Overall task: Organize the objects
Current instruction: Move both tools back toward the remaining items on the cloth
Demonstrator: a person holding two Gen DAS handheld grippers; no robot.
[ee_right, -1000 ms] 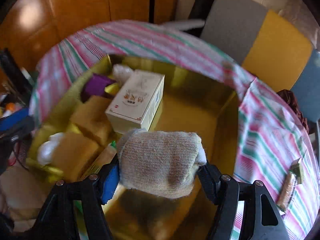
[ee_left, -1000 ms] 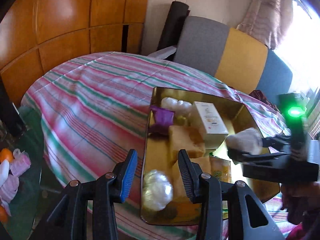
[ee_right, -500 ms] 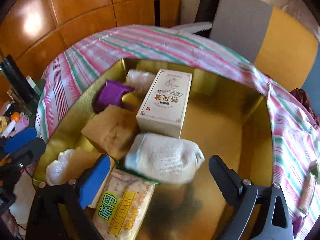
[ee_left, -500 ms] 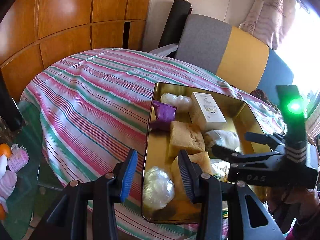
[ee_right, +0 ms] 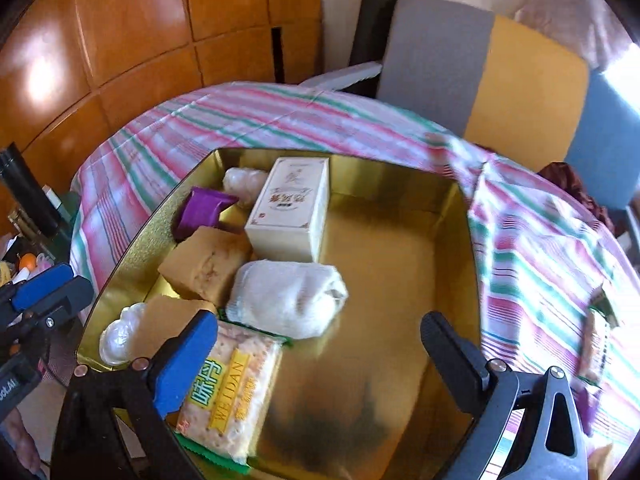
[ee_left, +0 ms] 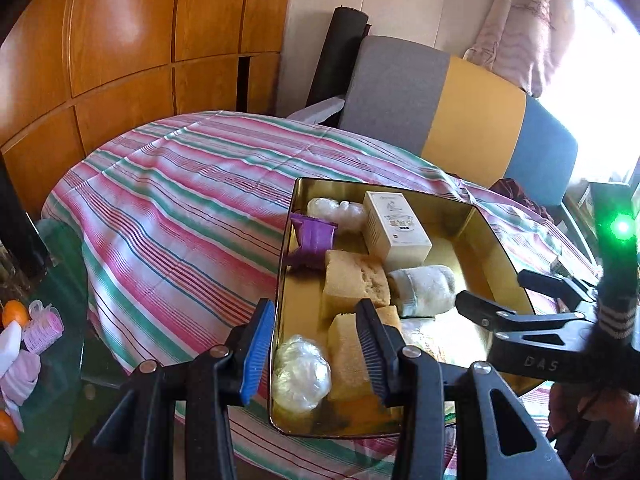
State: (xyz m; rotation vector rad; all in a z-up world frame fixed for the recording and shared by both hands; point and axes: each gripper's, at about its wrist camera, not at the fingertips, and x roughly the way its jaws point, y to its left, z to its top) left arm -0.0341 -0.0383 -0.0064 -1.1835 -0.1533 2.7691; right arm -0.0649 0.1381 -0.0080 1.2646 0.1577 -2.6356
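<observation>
Item: rolled sock (ee_right: 286,298), now lying in gold tray (ee_right: 400,280) btwn box (ee_right: 290,208) & cracker pkt (ee_right: 228,392). My R gripper (ee_right: 316,356): jaws just opened wide, nothing btwn. L gripper (ee_left: 316,354): narrow gap, holding nothing. Sock filed; next item due.

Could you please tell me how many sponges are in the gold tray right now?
2. One sponge lies beside the white box; the other sponge sits nearer the tray's front, partly hidden. More may be covered.
</observation>
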